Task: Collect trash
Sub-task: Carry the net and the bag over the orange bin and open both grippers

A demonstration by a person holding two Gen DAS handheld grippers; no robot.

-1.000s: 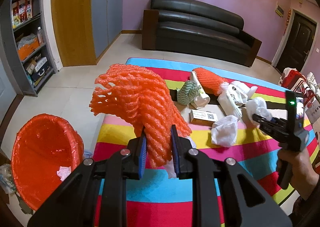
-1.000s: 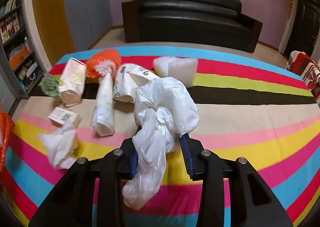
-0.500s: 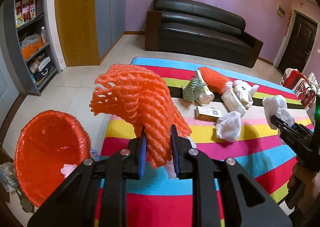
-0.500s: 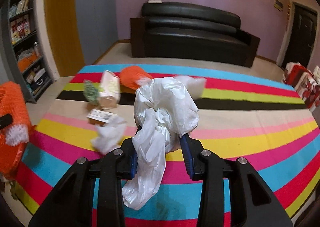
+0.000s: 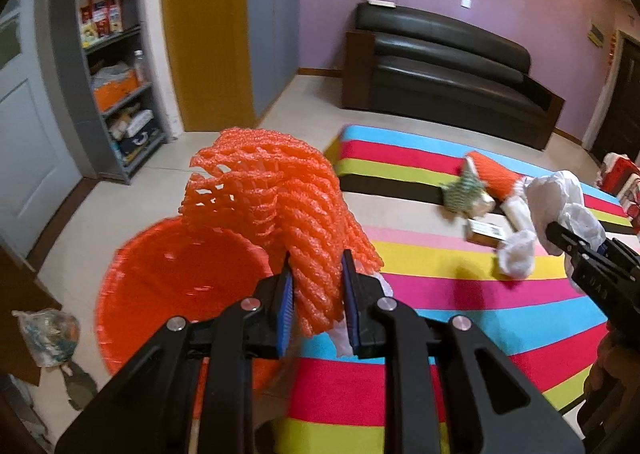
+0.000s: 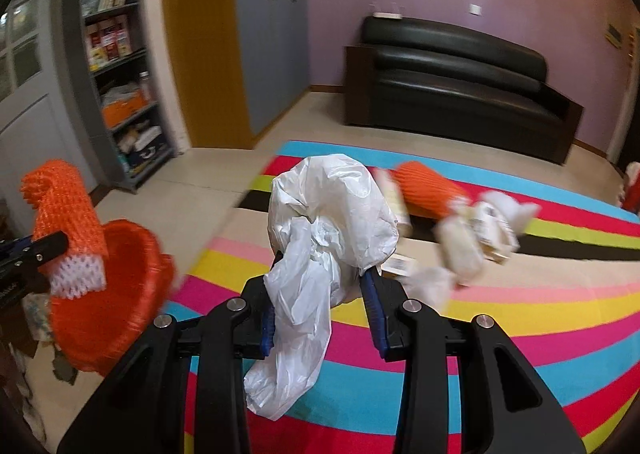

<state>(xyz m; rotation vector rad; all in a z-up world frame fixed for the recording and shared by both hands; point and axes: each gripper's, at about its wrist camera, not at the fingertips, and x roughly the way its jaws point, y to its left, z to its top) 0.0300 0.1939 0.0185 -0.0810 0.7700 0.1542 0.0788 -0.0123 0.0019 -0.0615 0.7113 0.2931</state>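
Orange foam netting (image 5: 276,206) is pinched in the left gripper (image 5: 316,294) above the orange bin (image 5: 168,286) beside the striped table (image 5: 460,294), apparently for dropping, while the right gripper (image 6: 320,294) clamps a white plastic bag (image 6: 332,222) nearby, likely next.

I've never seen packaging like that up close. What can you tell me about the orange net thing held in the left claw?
The orange foam net is a soft, stretchy mesh sleeve of puffy foam strands with open diamond gaps. The left claw pinches its lower part between blue pads, so the upper part fans out and droops. The right camera shows a white mesh section at its bottom end. It hangs above the orange basket beside the striped table, not touching either.
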